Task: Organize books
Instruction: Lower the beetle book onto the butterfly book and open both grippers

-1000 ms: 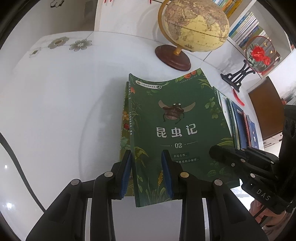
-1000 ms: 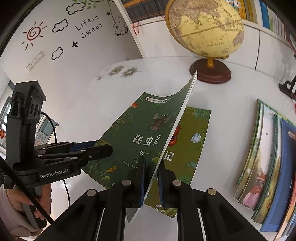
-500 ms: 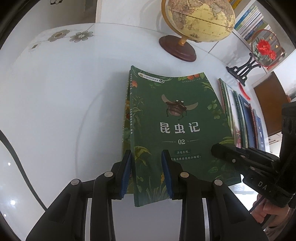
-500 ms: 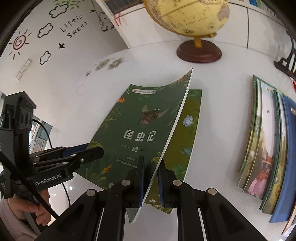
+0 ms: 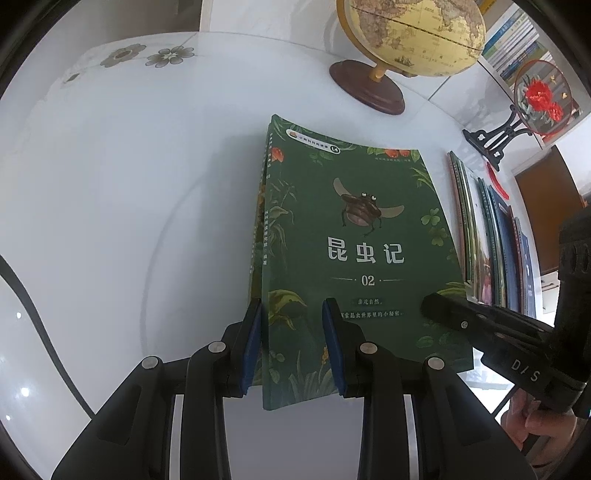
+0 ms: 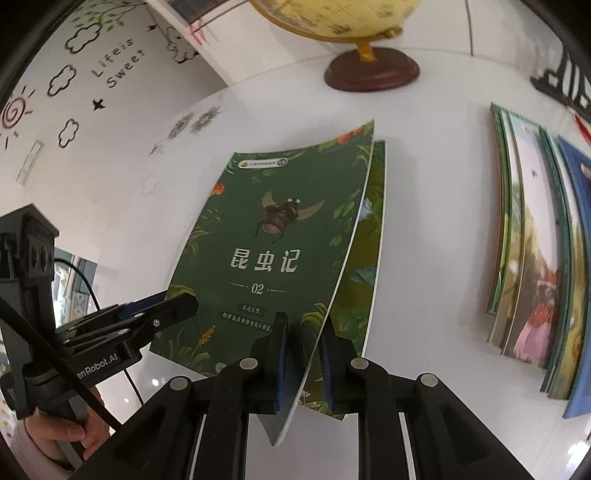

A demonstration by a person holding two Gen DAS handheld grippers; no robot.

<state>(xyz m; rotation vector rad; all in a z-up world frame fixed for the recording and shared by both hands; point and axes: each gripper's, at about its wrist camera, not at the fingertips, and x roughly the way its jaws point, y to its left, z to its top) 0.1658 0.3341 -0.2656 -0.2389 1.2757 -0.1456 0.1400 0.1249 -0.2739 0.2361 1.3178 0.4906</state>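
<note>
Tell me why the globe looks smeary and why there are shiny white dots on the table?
Right wrist view: the globe sits at the rounded top edge, where the fisheye lens stretches it and it looks blurred. Left wrist view: the same globe looks sharper. The white dots at the left edge are glare, light bouncing off the glossy table. Both views bend straight edges into curves.

Free room: the white counter point(image 5: 129, 192) lies bare to the left of the green book point(image 5: 354, 251), wide enough for a gripper to pass.

Obstacles: globe point(image 5: 413, 33) on a wooden base point(image 5: 365, 88) behind the book; a row of books point(image 6: 535, 251) lying to the right, with a strip of bare counter between; a black ornament stand point(image 5: 495, 136) beyond that row; the left gripper point(image 6: 162, 310) at the book's near left corner.
</note>
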